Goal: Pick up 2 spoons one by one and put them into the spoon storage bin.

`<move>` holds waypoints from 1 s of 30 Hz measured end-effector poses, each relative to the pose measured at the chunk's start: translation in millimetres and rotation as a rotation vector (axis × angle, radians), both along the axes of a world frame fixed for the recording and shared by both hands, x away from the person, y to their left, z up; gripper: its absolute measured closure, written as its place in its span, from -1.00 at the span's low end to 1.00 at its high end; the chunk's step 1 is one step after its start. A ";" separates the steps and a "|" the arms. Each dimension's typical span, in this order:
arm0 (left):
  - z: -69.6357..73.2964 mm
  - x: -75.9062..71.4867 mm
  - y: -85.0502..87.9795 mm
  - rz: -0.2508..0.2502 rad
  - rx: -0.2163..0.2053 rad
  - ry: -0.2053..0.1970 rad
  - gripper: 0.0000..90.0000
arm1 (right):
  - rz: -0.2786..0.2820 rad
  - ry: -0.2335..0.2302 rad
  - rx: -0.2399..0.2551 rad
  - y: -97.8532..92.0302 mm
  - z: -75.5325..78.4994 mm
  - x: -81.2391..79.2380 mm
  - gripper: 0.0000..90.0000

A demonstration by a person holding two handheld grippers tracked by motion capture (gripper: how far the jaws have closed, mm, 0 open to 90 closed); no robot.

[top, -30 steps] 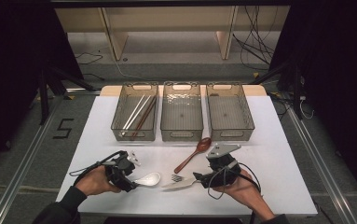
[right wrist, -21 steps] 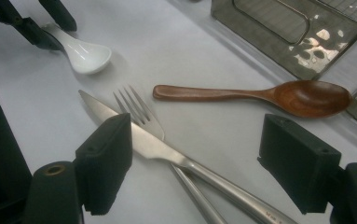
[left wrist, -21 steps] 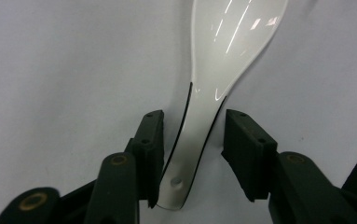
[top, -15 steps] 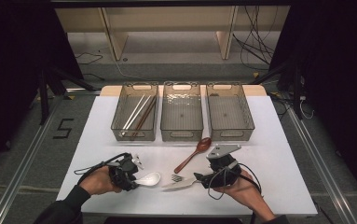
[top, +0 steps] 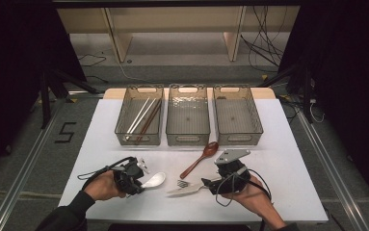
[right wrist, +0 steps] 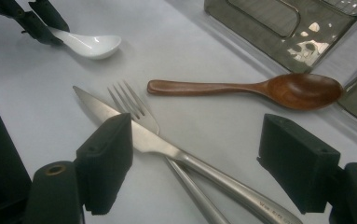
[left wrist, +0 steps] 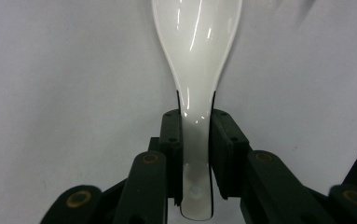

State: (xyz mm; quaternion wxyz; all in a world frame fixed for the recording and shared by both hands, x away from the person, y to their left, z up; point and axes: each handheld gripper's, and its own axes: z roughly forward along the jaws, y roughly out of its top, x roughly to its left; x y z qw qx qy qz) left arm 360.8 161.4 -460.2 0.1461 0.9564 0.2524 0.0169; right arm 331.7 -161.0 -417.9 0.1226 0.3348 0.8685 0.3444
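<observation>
A white ceramic spoon point(top: 154, 180) point(left wrist: 197, 56) lies on the white table point(top: 288, 159) at the front left. My left gripper point(top: 138, 179) point(left wrist: 196, 121) has just been closing, and its pads now press on both sides of the spoon's handle. My right gripper point(top: 210, 185) point(right wrist: 199, 149) stands open at the front right. Between its wide jaws run the handles of a steel knife point(top: 184, 190) point(right wrist: 134, 133) and a fork point(top: 184, 183) point(right wrist: 132, 105), which cross each other. A brown wooden spoon point(top: 200, 160) point(right wrist: 241, 88) lies just beyond them.
Three clear bins stand in a row at the back of the table. The left bin point(top: 138, 140) holds chopsticks point(top: 141, 118). No contents are visible in the middle bin point(top: 188, 139) or the right bin point(top: 240, 139). Dark floor and cables surround the table.
Both hands stay where they were. The left gripper's jaws look drawn in closer around the white spoon's handle.
</observation>
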 end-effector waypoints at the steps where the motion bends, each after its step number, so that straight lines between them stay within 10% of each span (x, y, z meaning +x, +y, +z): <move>1: 0.4 0.7 0.7 0.001 0.000 0.001 0.68 | -0.001 -0.001 0.000 -0.1 0.1 0.0 -0.40; 15: 8.3 9.2 13.6 0.109 -0.159 0.061 0.68 | -0.002 -0.001 0.002 -0.1 0.5 -0.3 -0.40; 30: 39.2 19.3 8.4 0.201 -0.308 -0.046 0.67 | -0.004 -0.001 0.006 -0.1 0.5 -0.1 -0.40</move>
